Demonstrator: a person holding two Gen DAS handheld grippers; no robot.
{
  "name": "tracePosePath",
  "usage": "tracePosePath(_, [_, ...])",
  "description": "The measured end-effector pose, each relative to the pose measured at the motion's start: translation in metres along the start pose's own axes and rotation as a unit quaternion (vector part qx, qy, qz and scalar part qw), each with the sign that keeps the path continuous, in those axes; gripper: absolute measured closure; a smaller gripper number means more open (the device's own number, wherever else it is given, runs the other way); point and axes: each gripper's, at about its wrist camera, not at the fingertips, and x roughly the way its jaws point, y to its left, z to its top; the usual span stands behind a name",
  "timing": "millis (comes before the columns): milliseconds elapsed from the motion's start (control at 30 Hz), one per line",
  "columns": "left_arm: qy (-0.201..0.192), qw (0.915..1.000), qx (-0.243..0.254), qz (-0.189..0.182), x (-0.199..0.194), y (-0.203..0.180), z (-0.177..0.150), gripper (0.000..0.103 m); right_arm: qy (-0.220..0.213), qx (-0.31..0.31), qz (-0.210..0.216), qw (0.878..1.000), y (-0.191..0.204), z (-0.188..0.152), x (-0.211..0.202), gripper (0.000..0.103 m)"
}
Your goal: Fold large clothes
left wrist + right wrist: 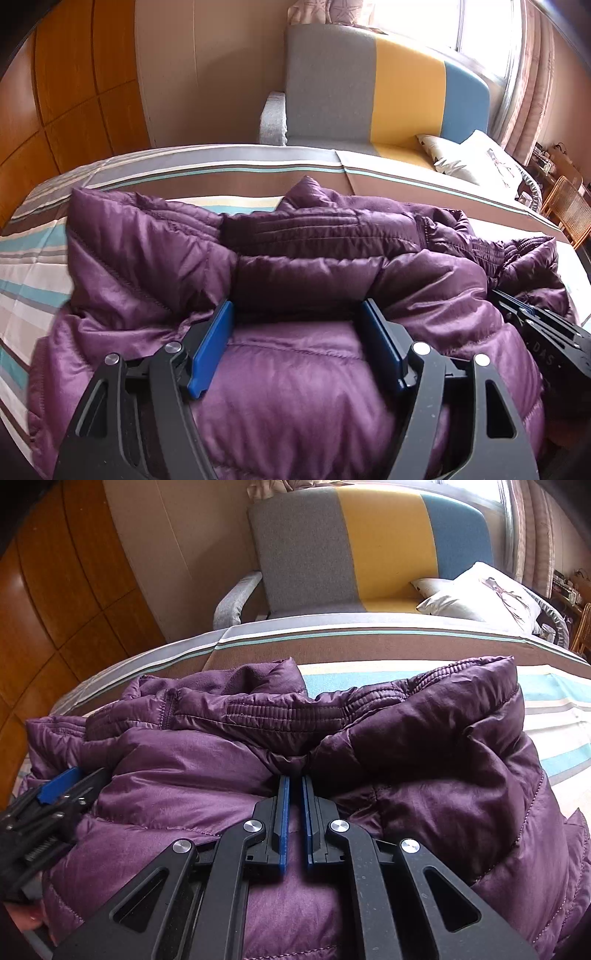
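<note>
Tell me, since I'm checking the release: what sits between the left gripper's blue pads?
Only a puffy bulge of the purple jacket; the left gripper stands open around it, pads apparently not pinching, seen in the left wrist view.

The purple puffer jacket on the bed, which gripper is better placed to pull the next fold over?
Probably the right gripper: its jaws look shut on a pinch of the purple puffer jacket. The left gripper stands open over the fabric, holding nothing.
</note>
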Motion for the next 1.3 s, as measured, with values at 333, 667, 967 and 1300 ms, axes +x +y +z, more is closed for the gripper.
tracePosePath(333, [0.006,0.9947,-0.058,0.085,0.012,0.061,0.003,0.011,-0.006,0.001,-0.001,1.000,-0.001,-0.002,-0.003,0.097])
tracePosePath(667, [0.012,0.9944,-0.048,0.093,0.005,0.055,-0.005,0.007,0.001,0.008,0.011,1.000,-0.002,0.000,-0.006,0.097])
tracePosePath(967, [-0.026,0.9947,-0.080,0.058,-0.064,0.067,-0.037,0.002,-0.015,0.005,0.053,0.998,-0.004,-0.009,-0.068,0.097])
tracePosePath(1300, [-0.035,0.9790,-0.191,0.061,-0.101,0.118,-0.110,0.002,-0.029,-0.004,0.087,0.996,0.011,-0.063,-0.129,0.097])
